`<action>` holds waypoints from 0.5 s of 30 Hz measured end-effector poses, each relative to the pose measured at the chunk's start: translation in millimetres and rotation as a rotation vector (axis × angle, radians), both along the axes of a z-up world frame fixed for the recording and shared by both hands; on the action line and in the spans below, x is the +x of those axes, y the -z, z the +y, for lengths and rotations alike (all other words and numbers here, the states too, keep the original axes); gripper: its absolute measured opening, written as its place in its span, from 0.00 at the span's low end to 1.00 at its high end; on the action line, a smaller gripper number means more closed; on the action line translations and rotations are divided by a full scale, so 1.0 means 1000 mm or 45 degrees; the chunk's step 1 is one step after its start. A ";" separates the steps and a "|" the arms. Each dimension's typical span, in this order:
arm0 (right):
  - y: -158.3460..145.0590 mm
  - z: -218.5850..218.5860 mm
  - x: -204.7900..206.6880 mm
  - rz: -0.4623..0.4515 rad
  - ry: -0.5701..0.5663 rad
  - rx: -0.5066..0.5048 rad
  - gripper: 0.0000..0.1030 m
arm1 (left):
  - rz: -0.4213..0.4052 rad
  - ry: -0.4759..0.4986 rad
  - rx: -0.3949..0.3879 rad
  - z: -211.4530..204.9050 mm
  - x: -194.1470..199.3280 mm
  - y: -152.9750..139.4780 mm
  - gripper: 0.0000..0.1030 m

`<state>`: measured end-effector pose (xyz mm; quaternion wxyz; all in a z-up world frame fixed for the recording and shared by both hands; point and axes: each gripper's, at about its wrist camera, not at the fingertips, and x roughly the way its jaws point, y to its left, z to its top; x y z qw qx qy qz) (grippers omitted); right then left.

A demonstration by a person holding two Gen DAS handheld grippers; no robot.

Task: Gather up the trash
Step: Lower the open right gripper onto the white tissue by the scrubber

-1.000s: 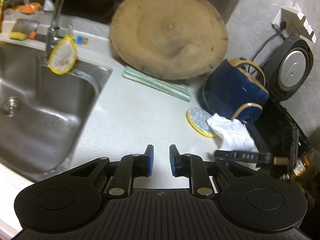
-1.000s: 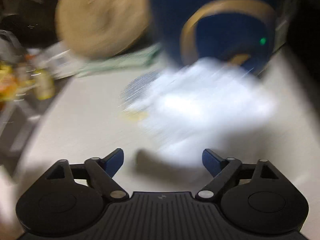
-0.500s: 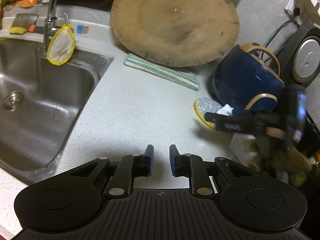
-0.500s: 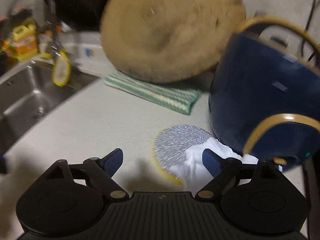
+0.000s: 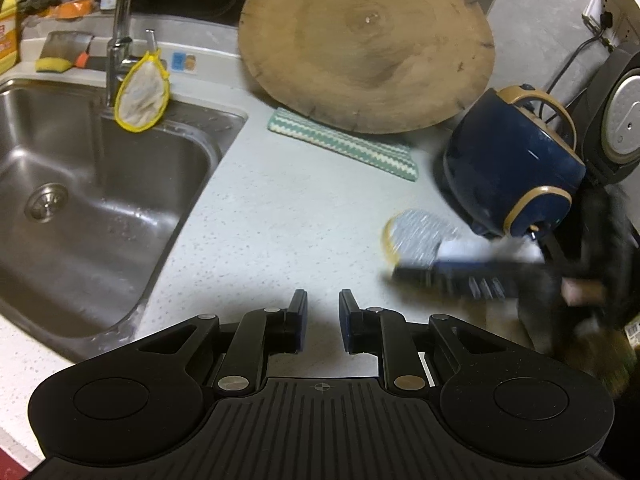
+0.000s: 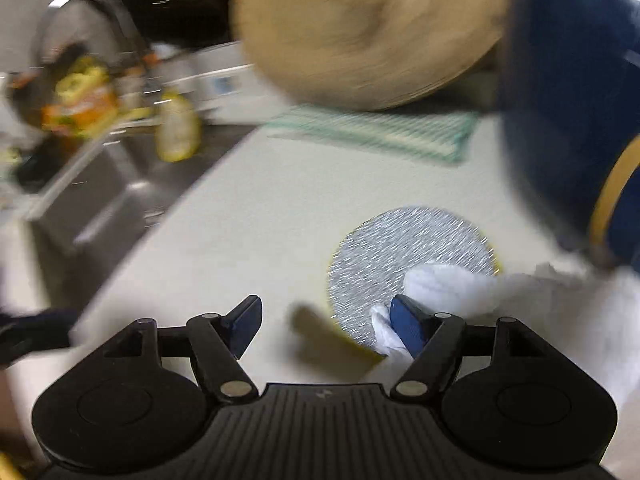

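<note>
A crumpled white paper tissue lies on the pale counter against the blue pot, partly over a round silver scouring pad. My right gripper is open low over the counter; its right finger touches the tissue's left edge. In the left wrist view the tissue shows behind the blurred right gripper. My left gripper is nearly closed, a narrow gap between the pads, empty, above the counter's front.
A steel sink with tap and hanging yellow-rimmed scrubber is at left. A round wooden board leans at the back over a green striped cloth. A blue pot and a rice cooker stand at right.
My right gripper has swung left and down across the tissue and pad; its view is motion-blurred. The left gripper has drifted back slightly, gap unchanged.
</note>
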<state>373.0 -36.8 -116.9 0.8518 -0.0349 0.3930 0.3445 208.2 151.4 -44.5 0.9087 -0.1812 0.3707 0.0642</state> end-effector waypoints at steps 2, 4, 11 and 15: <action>0.001 -0.002 -0.021 0.080 -0.117 0.069 0.71 | -0.005 0.018 -0.017 -0.002 0.003 0.001 0.19; 0.005 -0.004 -0.040 0.156 -0.211 0.098 0.70 | -0.008 0.050 -0.040 -0.006 0.007 0.002 0.19; -0.018 -0.035 -0.074 -0.182 0.006 -0.018 0.72 | -0.027 0.179 -0.121 -0.025 0.043 0.009 0.19; -0.023 -0.046 -0.051 -0.305 0.186 -0.110 0.79 | -0.049 0.202 -0.133 -0.031 0.078 0.014 0.19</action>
